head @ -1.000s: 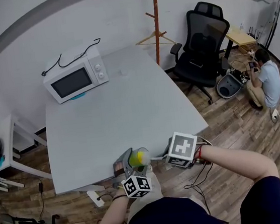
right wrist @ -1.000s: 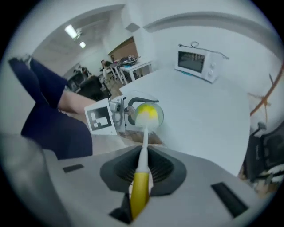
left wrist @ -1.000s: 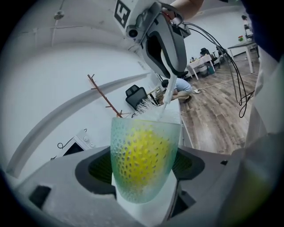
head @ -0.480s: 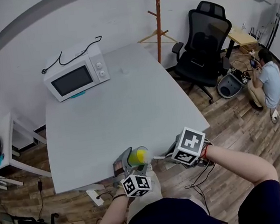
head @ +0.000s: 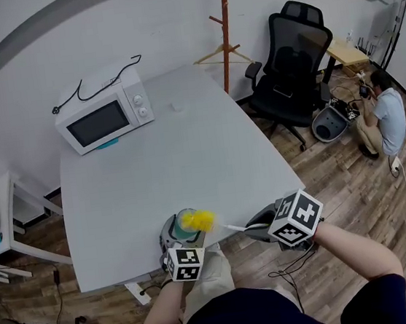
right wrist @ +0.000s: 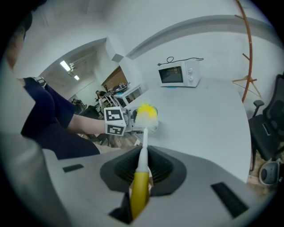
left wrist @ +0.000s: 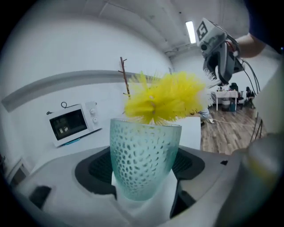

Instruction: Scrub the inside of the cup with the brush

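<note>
Gripping a pale green, dimpled cup (left wrist: 145,159), the left hand-held gripper (left wrist: 144,188) has both jaws pressed against the cup's lower sides, just over the near edge of the grey tabletop (head: 165,155). The right hand-held gripper (right wrist: 141,175) pinches the yellow grip of a brush (right wrist: 141,177), and its thin white stem reaches across to the cup. The brush's fluffy yellow bristle head sits at the cup's mouth, with most of it showing above the rim. Whether the cup rests on the tabletop I cannot tell. Farther back on the tabletop stands a white microwave (head: 102,117). Beyond the far corner are a black office chair (head: 289,59) and an orange coat stand (head: 224,23).
</note>
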`<action>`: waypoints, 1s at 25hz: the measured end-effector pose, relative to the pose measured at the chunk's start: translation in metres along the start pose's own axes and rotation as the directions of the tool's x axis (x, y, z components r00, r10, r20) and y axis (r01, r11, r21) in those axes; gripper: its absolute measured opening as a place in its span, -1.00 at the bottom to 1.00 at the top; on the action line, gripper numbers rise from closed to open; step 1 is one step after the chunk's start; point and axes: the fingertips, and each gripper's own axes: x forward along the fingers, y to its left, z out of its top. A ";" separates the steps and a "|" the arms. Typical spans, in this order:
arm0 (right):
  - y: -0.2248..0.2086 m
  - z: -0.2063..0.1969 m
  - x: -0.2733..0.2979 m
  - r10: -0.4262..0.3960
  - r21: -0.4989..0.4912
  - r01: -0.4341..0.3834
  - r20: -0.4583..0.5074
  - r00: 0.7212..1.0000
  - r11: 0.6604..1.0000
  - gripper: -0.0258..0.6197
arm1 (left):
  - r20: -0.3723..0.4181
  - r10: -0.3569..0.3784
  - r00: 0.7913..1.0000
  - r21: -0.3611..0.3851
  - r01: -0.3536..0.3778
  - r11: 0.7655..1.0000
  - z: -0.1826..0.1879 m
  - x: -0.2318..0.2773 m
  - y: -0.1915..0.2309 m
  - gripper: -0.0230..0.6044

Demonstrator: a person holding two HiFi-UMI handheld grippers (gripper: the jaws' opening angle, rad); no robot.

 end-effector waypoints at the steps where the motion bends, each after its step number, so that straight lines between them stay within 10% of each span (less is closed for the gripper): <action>1: -0.002 0.004 0.000 -0.002 0.017 0.001 0.031 1.000 1.000 -0.76 | 0.004 -0.009 1.000 -0.032 0.009 0.999 0.001 0.005 0.002 0.31; 14: -0.065 0.036 0.023 -0.204 0.330 0.079 0.365 0.908 0.941 -0.76 | 0.068 -0.082 0.994 -0.169 0.092 0.981 0.016 0.088 0.031 0.31; 25: -0.093 0.049 0.024 -0.317 0.447 0.106 0.430 0.845 0.888 -0.76 | 0.081 -0.125 0.989 -0.200 0.139 0.970 0.007 0.138 0.038 0.31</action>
